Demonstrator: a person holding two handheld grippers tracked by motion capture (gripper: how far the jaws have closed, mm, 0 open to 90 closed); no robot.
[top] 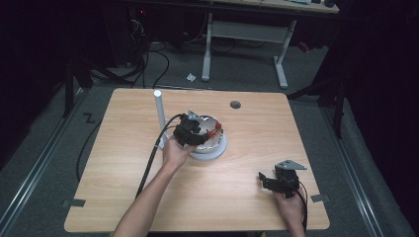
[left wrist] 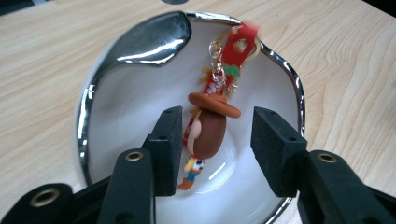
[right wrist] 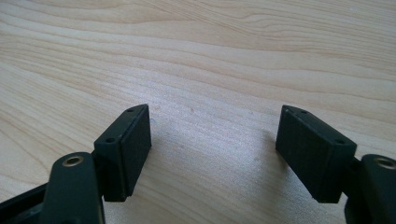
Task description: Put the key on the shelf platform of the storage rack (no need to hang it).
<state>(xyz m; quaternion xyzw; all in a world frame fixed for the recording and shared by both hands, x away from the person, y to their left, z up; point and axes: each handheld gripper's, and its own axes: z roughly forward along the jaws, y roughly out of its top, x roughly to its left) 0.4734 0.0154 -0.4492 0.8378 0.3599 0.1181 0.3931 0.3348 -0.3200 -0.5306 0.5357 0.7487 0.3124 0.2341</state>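
- The cowboy keychain figure (left wrist: 208,128) lies inside the silver-rimmed white bowl (left wrist: 93,107), its red strap (left wrist: 238,46) and small chain running up toward the bowl's far rim.
- It looks light and small, the body hard and smooth (probably a bit slippery), while strap and chain are limp and will dangle once lifted.
- Best hold, I judge: across the brown body just under the hat brim, since the strap would slide and swing.
- Left tool (left wrist: 217,149): jaws apart, straddling the figure; the left pad (left wrist: 168,144) sits right beside or just touching it, the other pad stands clear, so nothing is clamped.
- Right tool (right wrist: 215,154): jaws wide apart over bare desk (right wrist: 210,60), well away from the bowl, holding nothing.
- The left gripper view gives the figure's details and the gap at the pads; the high view has the left tool (top: 190,132) over the bowl (top: 217,148), the white post (top: 159,113) just beside the bowl, and the right tool (top: 276,180) resting near the desk's near-right corner.
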